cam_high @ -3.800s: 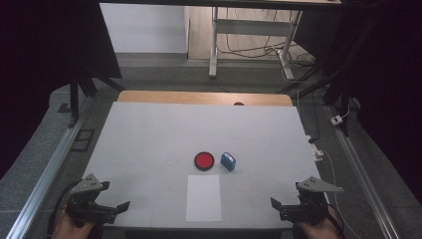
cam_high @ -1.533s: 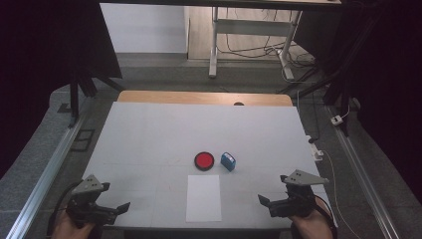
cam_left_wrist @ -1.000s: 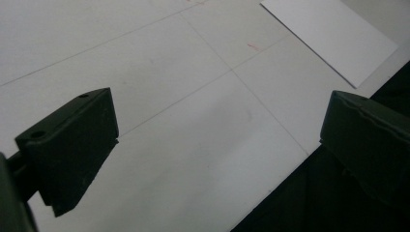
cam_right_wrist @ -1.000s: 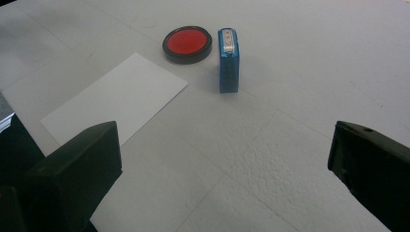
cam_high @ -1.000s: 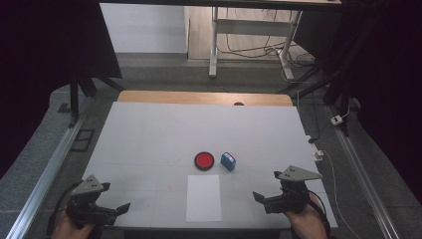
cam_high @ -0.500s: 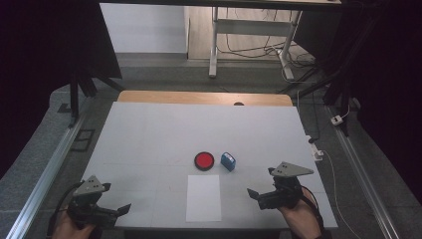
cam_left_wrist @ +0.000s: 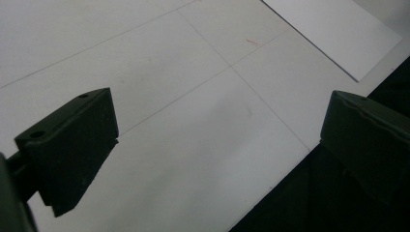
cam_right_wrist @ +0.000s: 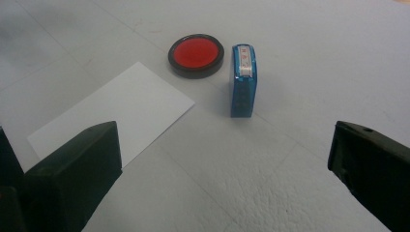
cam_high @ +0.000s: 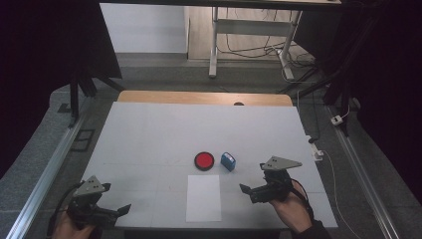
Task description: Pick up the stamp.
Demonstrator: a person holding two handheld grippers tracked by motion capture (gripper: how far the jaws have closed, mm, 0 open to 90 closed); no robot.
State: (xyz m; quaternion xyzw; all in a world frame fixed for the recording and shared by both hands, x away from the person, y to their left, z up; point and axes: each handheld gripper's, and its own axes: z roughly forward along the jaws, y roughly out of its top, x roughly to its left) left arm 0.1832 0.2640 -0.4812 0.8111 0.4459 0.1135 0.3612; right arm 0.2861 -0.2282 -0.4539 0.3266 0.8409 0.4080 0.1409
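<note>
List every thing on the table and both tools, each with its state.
Blue stamp: lying on its side, untouched.
Red ink pad: uncovered, flat on the table, apart from the stamp.
White paper: flat, blank.
Right tool: open, aimed at the stamp.
Left tool: open, at the table's near edge.

Lab: curtained table, floor cables

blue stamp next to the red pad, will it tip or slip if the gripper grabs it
The blue stamp lies on its side, so it probably won't tip or roll. Its ribbed plastic sides should give the open right gripper some purchase. It looks small and likely light, so a nudge may slide it.
</note>
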